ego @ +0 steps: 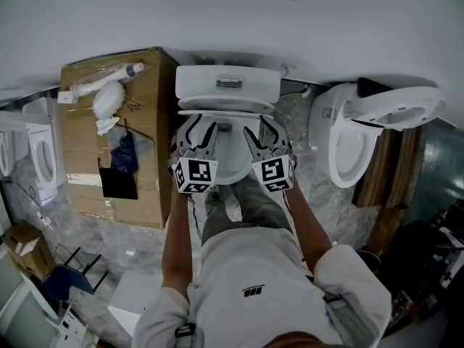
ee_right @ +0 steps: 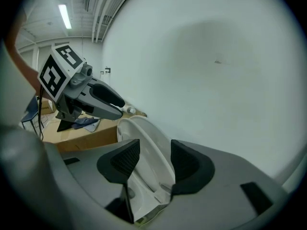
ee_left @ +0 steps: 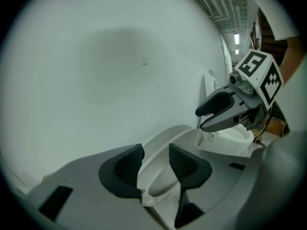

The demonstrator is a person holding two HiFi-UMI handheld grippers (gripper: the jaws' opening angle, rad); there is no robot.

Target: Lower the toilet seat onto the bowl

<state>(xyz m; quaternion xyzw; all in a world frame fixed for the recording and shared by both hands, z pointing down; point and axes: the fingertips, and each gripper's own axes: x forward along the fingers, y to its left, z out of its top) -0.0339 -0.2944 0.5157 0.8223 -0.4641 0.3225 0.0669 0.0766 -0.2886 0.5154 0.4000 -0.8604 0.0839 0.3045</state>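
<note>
The white toilet stands against the wall in the head view, its tank at the top. My left gripper and right gripper reach over either side of the bowl. In the left gripper view the white toilet seat runs edge-on between the jaws of the left gripper, which stands open. The right gripper is likewise open, with the seat in the gap between its jaws. Each gripper shows in the other's view: the right gripper and the left gripper. Whether the seat rests on the bowl I cannot tell.
A big cardboard box with a bottle, bags and cloth on top stands left of the toilet. A second toilet with a raised seat is at the right. More white fixtures line the far left. The person's legs stand before the bowl.
</note>
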